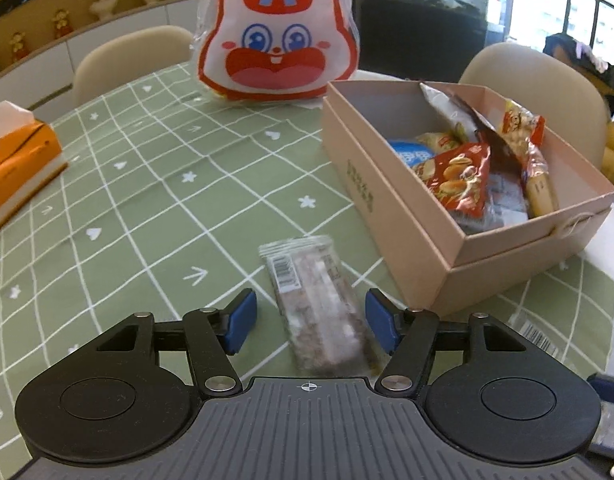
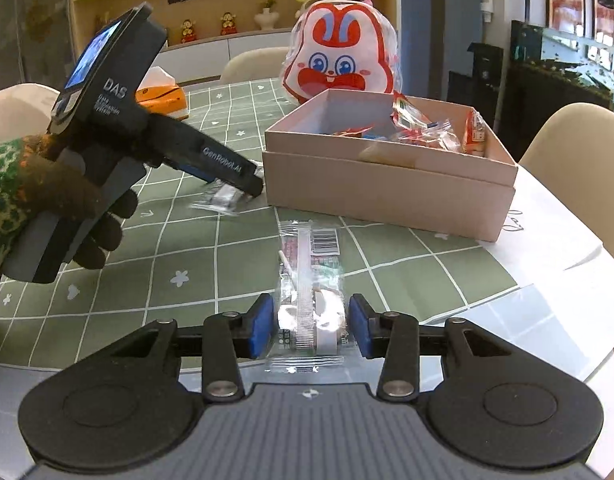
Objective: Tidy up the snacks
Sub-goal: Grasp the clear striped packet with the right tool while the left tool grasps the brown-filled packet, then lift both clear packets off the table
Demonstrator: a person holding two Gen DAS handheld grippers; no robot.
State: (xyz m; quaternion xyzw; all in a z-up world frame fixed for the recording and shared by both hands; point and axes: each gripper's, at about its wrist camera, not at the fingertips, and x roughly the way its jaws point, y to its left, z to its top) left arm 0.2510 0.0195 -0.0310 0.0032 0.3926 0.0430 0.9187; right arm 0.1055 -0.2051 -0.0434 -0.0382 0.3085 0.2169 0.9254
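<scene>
- Left wrist view: the left gripper (image 1: 310, 322) hangs low over the tabletop (image 1: 155, 184), jaws spread wide, blue pads (image 1: 240, 322) on either side of a bar (image 1: 317, 308).
- The bar is in a clear wrapper, barcode up, lying flat on the green checked cloth. It sits between the pads with a gap on each side; nothing is gripped.
- Just right of it stands the box (image 1: 391, 216), pinkish card, open-topped, resting in its lid. Inside is a heap of snacks, a red packet (image 1: 461, 178) on top, a blue one beneath, and more leaning on the far wall.
- Behind, a rabbit bag (image 1: 277, 32) stands upright; a tissue box (image 1: 19, 160) lies at the far left edge.
- Right wrist view: the right gripper (image 2: 311, 330) is down at the near edge of the tabletop, jaws part-open around a clear packet (image 2: 310, 280) that lies lengthways, barcode at its far end. The pads sit just beside its edges; I cannot tell if they touch.
- The box is beyond it, well apart, with wrappers showing over the rim.
- At left, a gloved hand (image 2: 55, 200) holds the left gripper, its nose tilted down at the bar, beside the box's near corner.
- The rabbit bag peeks up behind the box.
</scene>
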